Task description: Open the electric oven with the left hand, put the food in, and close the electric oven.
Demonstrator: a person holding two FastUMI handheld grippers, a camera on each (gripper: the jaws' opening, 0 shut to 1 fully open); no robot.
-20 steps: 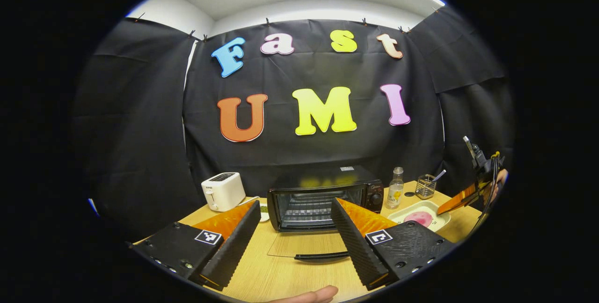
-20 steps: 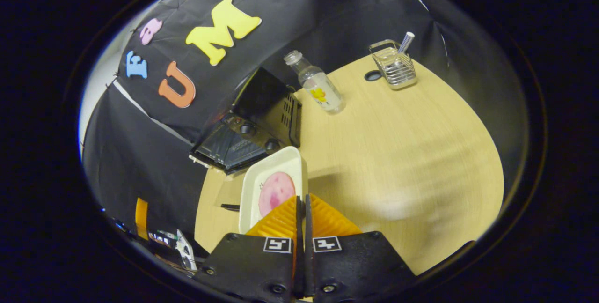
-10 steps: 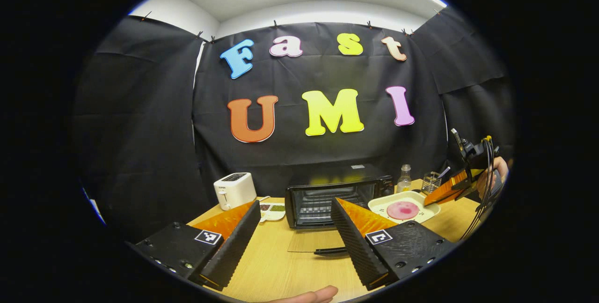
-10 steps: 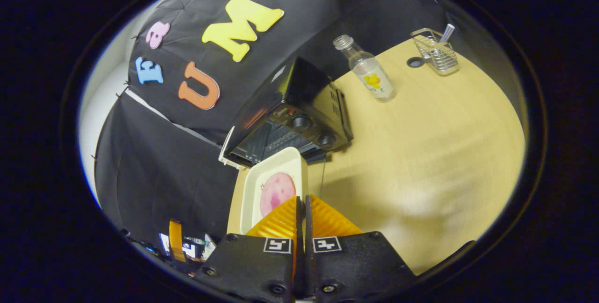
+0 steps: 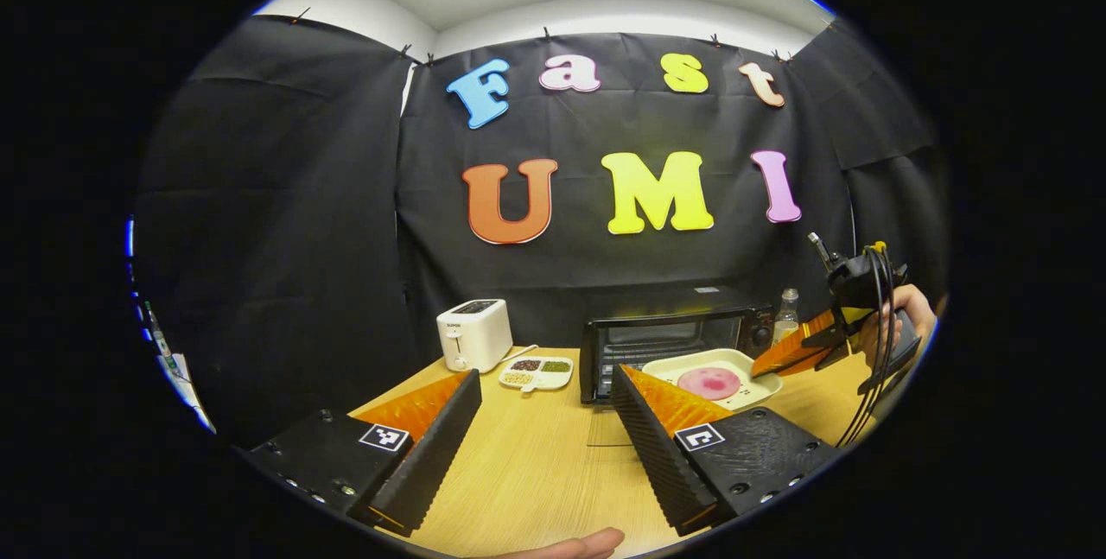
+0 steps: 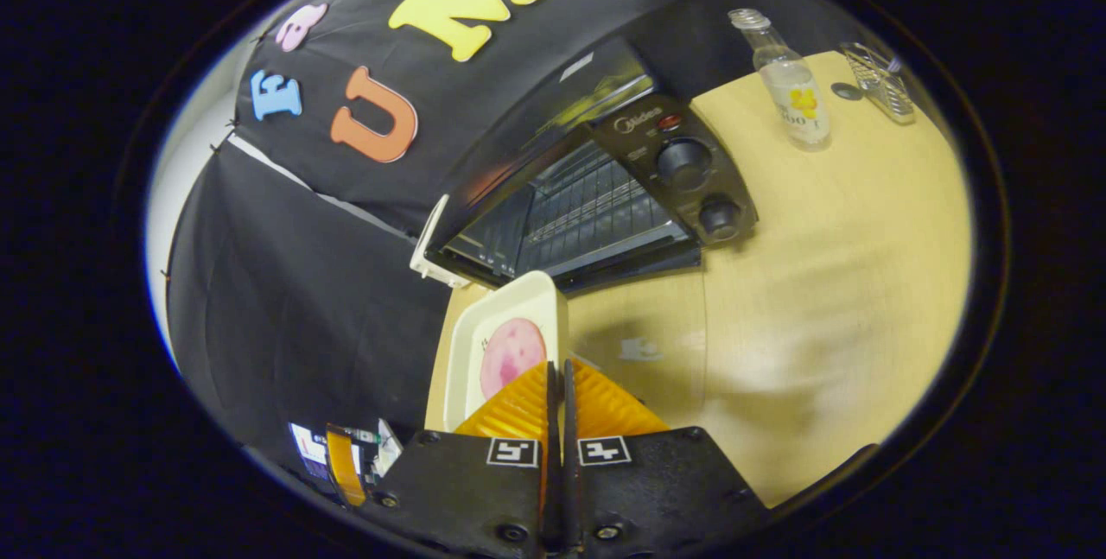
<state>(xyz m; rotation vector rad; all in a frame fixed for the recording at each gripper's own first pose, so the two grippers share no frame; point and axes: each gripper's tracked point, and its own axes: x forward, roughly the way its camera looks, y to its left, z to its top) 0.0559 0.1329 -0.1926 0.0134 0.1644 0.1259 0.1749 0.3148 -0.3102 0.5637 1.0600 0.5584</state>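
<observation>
Here the black electric oven [image 6: 596, 196] stands open, its glass door [image 5: 609, 425] flat on the table; the right gripper [image 6: 556, 377] clamps the white tray's [image 6: 501, 317] rim, holding its pink food [image 6: 511, 352] level before the mouth; the left gripper [image 5: 544, 429] waits near, fingers apart, empty, leaving room

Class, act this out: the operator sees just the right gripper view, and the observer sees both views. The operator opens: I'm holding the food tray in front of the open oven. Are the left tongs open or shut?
Observer: The left tongs are open and hold nothing.
Operator: Good. The right tongs grip the tray. What stands on the table past the electric oven's far side?
Observer: A white toaster.
Operator: Is anything between the two?
Observer: A small divided dish lies on the table between them.
</observation>
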